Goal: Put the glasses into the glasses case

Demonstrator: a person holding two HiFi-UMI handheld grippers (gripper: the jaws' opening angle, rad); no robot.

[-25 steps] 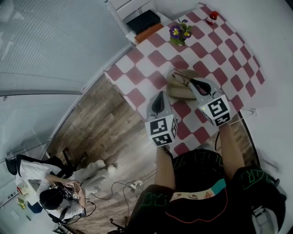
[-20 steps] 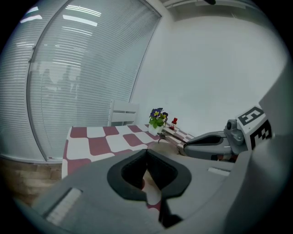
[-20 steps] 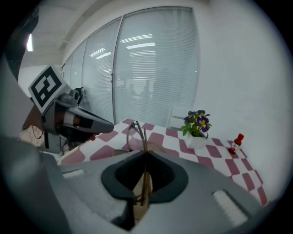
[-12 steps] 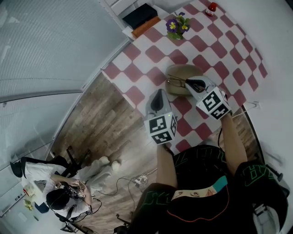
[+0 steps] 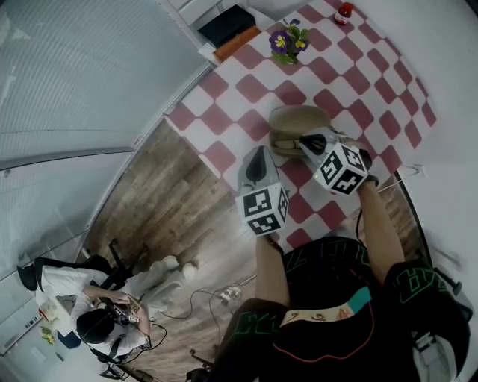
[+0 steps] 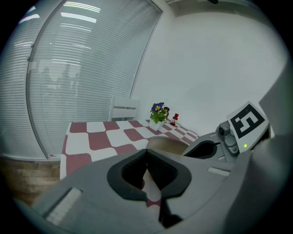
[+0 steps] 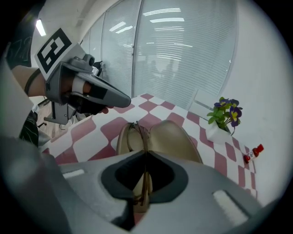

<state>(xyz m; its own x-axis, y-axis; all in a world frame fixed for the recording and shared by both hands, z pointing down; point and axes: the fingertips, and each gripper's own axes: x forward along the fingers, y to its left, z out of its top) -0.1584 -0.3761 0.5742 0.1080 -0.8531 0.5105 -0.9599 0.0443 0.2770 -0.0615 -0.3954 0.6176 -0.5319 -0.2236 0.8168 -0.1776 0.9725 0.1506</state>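
Observation:
An open tan glasses case (image 5: 299,119) lies on the red-and-white checked table (image 5: 246,88). My right gripper (image 5: 306,140) hangs over its near end, shut on thin brown-framed glasses (image 7: 137,125). In the right gripper view the glasses point forward from the jaws (image 7: 145,153), over the seam between the case's lid (image 7: 176,137) and base. My left gripper (image 5: 259,154) hovers at the table's near edge, left of the case, shut with nothing held. In the left gripper view, the case (image 6: 167,145) shows just past its jaws (image 6: 147,153).
A potted purple flower (image 5: 287,46) and a small red bottle (image 5: 343,11) stand at the table's far side. A black box (image 5: 228,26) rests on a white shelf beyond. Wooden floor lies to the left, with a person (image 5: 97,317) sitting on it.
My right gripper has moved left and closer over the case with the glasses, which it now mostly hides in the head view. The left gripper has barely moved.

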